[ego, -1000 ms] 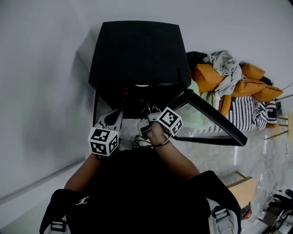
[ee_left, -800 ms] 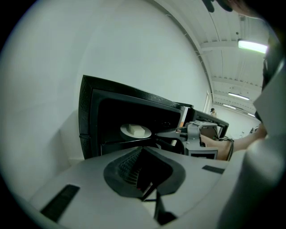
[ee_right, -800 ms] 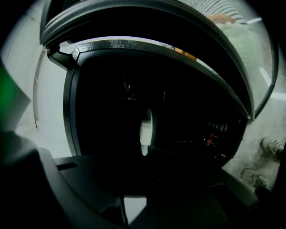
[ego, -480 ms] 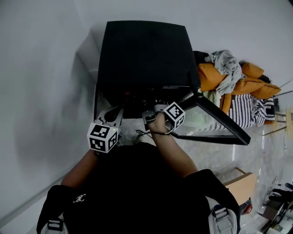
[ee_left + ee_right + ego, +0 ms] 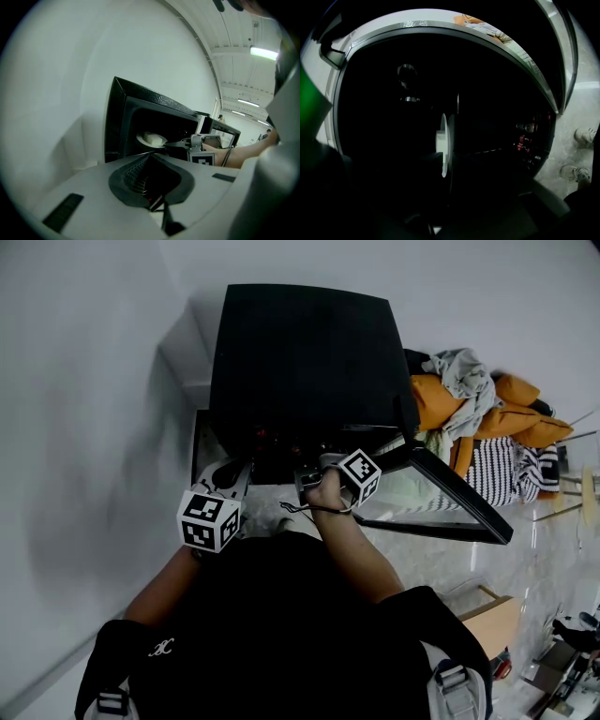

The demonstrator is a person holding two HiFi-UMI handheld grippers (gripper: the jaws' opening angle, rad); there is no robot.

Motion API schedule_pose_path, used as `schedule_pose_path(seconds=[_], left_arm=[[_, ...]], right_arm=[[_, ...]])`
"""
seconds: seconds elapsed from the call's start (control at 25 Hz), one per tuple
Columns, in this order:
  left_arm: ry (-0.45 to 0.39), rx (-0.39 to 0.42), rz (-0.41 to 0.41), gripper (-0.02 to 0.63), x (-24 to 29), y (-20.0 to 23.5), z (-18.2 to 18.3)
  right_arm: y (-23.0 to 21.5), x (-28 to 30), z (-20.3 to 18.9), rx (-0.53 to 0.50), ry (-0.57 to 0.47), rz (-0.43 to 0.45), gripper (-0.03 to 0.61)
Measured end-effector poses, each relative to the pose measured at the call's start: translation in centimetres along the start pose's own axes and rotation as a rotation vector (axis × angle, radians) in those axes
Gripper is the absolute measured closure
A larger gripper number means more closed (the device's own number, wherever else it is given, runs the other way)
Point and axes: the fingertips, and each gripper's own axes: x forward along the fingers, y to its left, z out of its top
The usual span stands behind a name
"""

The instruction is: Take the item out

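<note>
A black microwave (image 5: 300,352) stands against the white wall with its door (image 5: 441,493) swung open to the right. Inside it is a white plate (image 5: 151,139) carrying a pale block of food (image 5: 152,137). My right gripper (image 5: 309,474) reaches into the cavity and is shut on the plate's near rim, which the left gripper view shows from the side as the right gripper (image 5: 180,144). In the right gripper view the plate (image 5: 445,145) shows edge-on in the dark cavity. My left gripper (image 5: 225,482) hangs in front of the microwave's left side, jaws together, holding nothing.
A heap of orange and grey clothes (image 5: 487,404) and a striped cloth (image 5: 506,470) lie right of the microwave behind the open door. A wooden box (image 5: 492,624) stands on the floor at lower right. The white wall runs along the left.
The right gripper has edged a little deeper into the microwave opening. The left gripper has barely moved.
</note>
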Motion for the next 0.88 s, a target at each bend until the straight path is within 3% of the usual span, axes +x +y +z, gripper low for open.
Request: schedule_pose_path(seconds=[0.88], left_arm=[[0.002,-0.014,-0.020,0.606,-0.1,-0.8,-0.8]], right_arm=[[0.3,-0.9,-0.5,-0.005,0.034,0.028,0.569]])
